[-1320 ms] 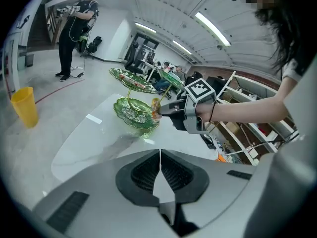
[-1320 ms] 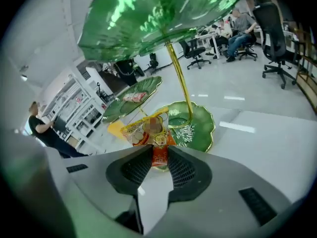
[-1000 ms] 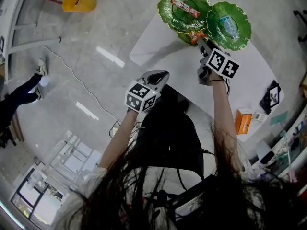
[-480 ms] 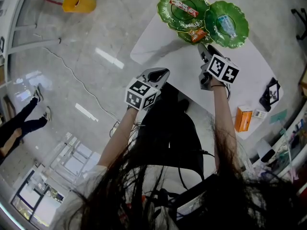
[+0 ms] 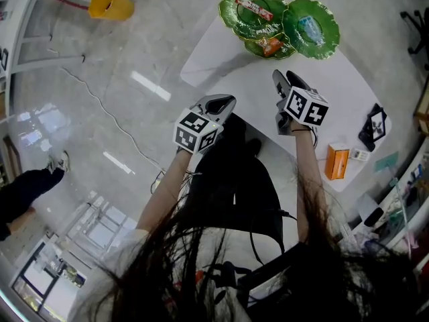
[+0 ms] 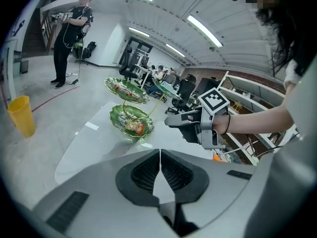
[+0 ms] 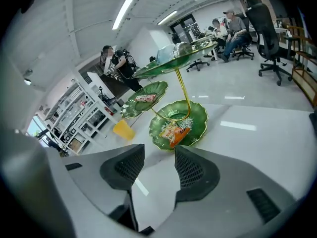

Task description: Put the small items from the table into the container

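Container, a green tiered dish stand, holds packets. Right gripper, jaws wide and empty, points at the container from nearby. Left gripper, jaws closed on nothing, is farther from it. Orange box lies well apart from the container, behind the right gripper, which is judged the nearer one.

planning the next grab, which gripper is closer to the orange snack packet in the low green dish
Right. The right gripper sits just short of the orange snack packet, jaws open toward it; the left gripper is farther back, jaws shut.
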Available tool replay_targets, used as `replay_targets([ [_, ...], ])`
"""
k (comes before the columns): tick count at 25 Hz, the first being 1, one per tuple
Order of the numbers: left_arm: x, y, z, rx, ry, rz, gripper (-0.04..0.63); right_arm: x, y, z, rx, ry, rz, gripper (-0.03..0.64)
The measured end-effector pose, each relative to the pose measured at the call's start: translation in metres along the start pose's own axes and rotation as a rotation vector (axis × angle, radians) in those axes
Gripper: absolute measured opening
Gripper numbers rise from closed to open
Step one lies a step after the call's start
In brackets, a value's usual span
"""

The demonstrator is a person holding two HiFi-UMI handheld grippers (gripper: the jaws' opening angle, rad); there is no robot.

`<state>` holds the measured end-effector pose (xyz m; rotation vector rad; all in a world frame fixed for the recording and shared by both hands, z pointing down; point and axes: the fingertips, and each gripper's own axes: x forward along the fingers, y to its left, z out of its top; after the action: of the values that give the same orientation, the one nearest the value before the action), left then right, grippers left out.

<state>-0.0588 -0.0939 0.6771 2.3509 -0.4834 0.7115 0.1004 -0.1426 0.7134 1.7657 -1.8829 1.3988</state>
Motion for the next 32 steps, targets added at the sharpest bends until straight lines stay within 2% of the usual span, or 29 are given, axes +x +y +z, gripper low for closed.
replay_targets([
  [7, -0.015, -0.027, 0.005, 0.024, -0.007, 0.009, 0.011, -0.041, 0.022, -0.027, -0.030, 0.016, 0.051, 0.198],
  [13, -0.046, -0.057, 0.017, 0.001, -0.032, 0.050, 0.011, -0.093, 0.045, -0.053, -0.030, 0.043, 0.082, 0.192],
  [19, -0.068, -0.088, 0.037, -0.035, -0.105, 0.099, 0.011, -0.147, 0.053, -0.054, -0.073, 0.039, 0.085, 0.166],
  [23, -0.077, -0.116, 0.040, -0.037, -0.131, 0.102, 0.011, -0.180, 0.055, -0.056, -0.071, 0.012, 0.073, 0.132],
  [29, -0.099, -0.156, 0.041, -0.102, -0.192, 0.081, 0.011, -0.220, 0.065, -0.061, -0.017, -0.048, 0.100, 0.103],
  [32, -0.111, -0.170, 0.034, -0.118, -0.195, 0.073, 0.011, -0.237, 0.072, -0.063, 0.013, -0.078, 0.109, 0.095],
])
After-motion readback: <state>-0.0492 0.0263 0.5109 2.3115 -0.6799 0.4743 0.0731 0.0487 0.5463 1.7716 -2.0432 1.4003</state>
